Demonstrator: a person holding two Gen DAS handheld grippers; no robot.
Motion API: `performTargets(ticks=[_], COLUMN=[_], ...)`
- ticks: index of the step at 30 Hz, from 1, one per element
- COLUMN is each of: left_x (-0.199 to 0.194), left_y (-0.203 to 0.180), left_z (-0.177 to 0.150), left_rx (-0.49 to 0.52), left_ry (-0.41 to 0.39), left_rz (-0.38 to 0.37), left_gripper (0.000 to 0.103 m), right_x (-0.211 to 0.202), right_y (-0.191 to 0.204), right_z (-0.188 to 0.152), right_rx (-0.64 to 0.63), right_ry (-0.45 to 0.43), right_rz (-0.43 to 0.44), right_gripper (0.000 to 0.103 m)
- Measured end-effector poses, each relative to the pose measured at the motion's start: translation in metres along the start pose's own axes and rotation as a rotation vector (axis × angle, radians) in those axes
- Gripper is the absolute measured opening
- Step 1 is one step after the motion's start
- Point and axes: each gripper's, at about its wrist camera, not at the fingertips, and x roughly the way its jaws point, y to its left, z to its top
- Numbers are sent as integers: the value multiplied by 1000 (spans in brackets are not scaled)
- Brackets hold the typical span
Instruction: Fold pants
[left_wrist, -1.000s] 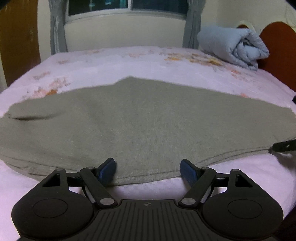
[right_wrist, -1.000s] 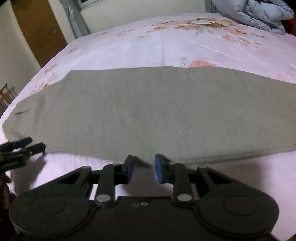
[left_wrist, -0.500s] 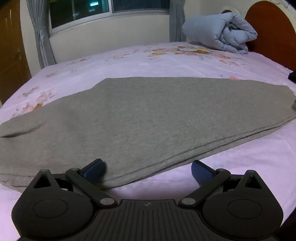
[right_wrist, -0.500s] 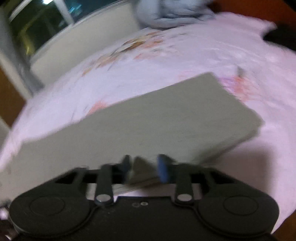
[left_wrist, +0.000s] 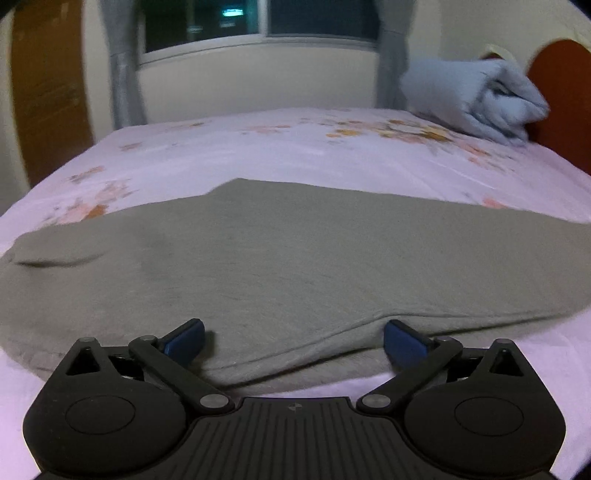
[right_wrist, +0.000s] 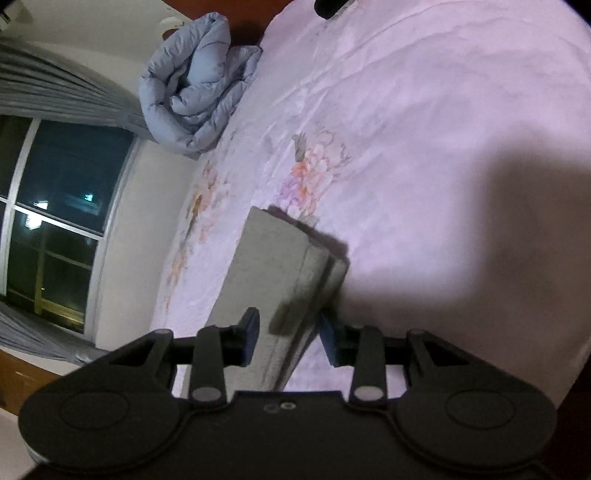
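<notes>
Lay folded once lengthwise, leg on leg, the grey pants (left_wrist: 295, 266) stretched along the near edge of the bed (left_wrist: 280, 147); crosswise folds judged still to be done. Hovered low at that near edge, the left gripper (left_wrist: 293, 341), level, jaws spread wide and empty, the pants' hem between the fingertips but ungripped. Was rolled on its side, the right gripper (right_wrist: 290, 334), raised above the bed with one end of the pants (right_wrist: 280, 280) lifted, jaws partly closed about the layered cloth. Sat at the far corner by the headboard, a rolled blue quilt (left_wrist: 476, 99).
</notes>
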Motion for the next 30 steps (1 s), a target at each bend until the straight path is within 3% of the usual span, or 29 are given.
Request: performTargets(ticks=[7, 10, 13, 17, 20, 21, 22, 23, 25, 30], left_x=[7, -10, -30, -26, 7, 23, 40, 44, 46, 47], left_y=[2, 7, 17, 36, 49, 55, 61, 62, 62, 64], left_z=[-3, 1, 3, 13, 18, 14, 9, 5, 0, 0], left_rx=[-57, -124, -179, -180, -134, -133, -140, -125, -96, -100], left_ry=[28, -13, -82, -100, -22, 36, 110, 87, 55, 46], left_rz=[-5, -45, -34, 12, 116, 147, 130, 118, 110, 101], left_gripper=[103, 103, 103, 103, 103, 103, 103, 103, 103, 103], right_x=[-15, -12, -15, -16, -8, -5, -2, 1, 1, -36], right_y=[-21, -22, -24, -28, -25, -22, -17, -9, 19, 119], right_z=[-6, -5, -6, -7, -5, -3, -2, 0, 6, 12], right_rx=[137, 138, 157, 189, 173, 157, 128, 85, -40, -399], right_ry=[-19, -12, -21, -29, -31, -30, -27, -17, -19, -111], right_rz=[72, 72, 80, 97, 100, 98, 77, 36, 12, 193], right_gripper=[26, 26, 27, 28, 29, 29, 24, 2, 2, 2])
